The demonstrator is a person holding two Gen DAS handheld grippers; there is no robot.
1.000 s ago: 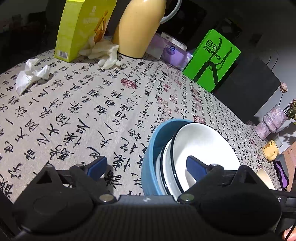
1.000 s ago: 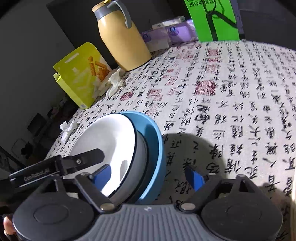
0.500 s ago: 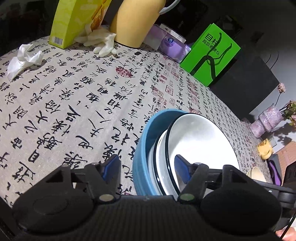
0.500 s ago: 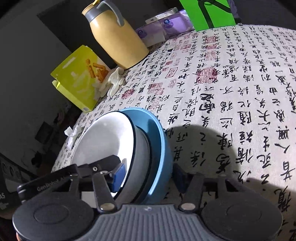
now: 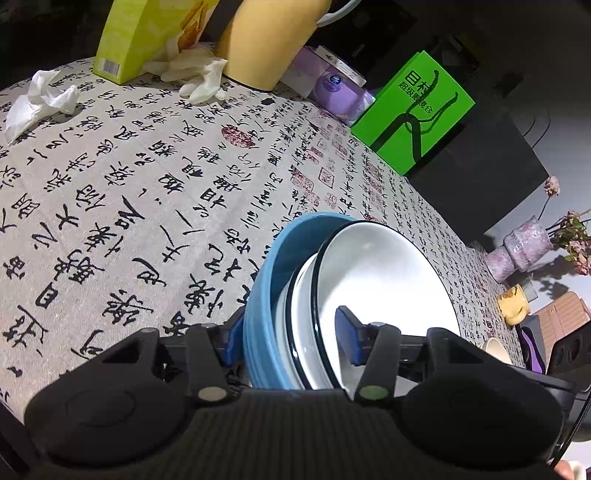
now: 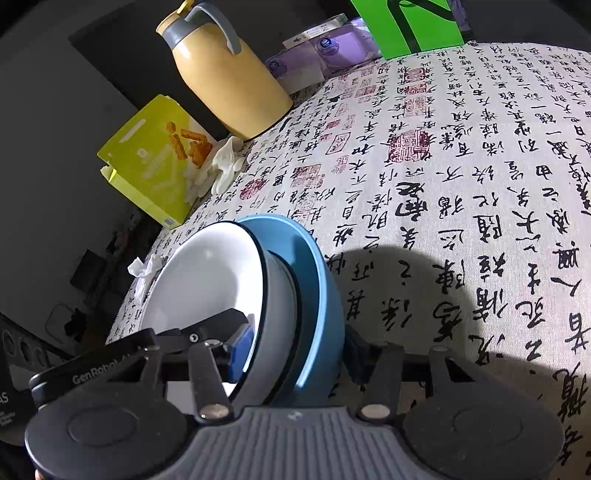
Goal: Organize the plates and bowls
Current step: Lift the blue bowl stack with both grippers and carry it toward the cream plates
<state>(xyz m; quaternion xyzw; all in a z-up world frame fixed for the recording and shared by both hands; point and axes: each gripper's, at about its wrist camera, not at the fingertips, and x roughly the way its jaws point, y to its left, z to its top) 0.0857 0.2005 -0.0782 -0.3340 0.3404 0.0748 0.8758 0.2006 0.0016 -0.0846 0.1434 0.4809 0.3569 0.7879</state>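
A stack of dishes sits low in both views: a blue bowl [image 5: 264, 295] [image 6: 321, 291] holding black-rimmed white bowls [image 5: 369, 280] [image 6: 207, 280]. My left gripper [image 5: 291, 332] straddles the stack's near rim. One blue pad lies on the blue bowl's outer wall, the other inside the top white bowl, and its jaws are closing on the stack. My right gripper [image 6: 295, 354] grips the opposite rim the same way, shut on the stack. The left gripper's finger [image 6: 147, 350] shows in the right wrist view. Whether the stack rests on the tablecloth [image 5: 147, 206] cannot be told.
Along the far edge stand a yellow jug [image 6: 225, 74], a yellow-green snack box [image 5: 140, 33], white gloves [image 5: 195, 74] and purple tissue packs [image 5: 332, 85]. There is also a crumpled tissue [image 5: 37, 99] and a green box [image 5: 413, 110]. A pink vase [image 5: 521, 251] and yellow cup [image 5: 511, 304] stand right.
Both grippers' jaws have come together from wide open onto the stack's rim, one pad inside and one outside. Both views have rolled slightly; the hands stayed in place.
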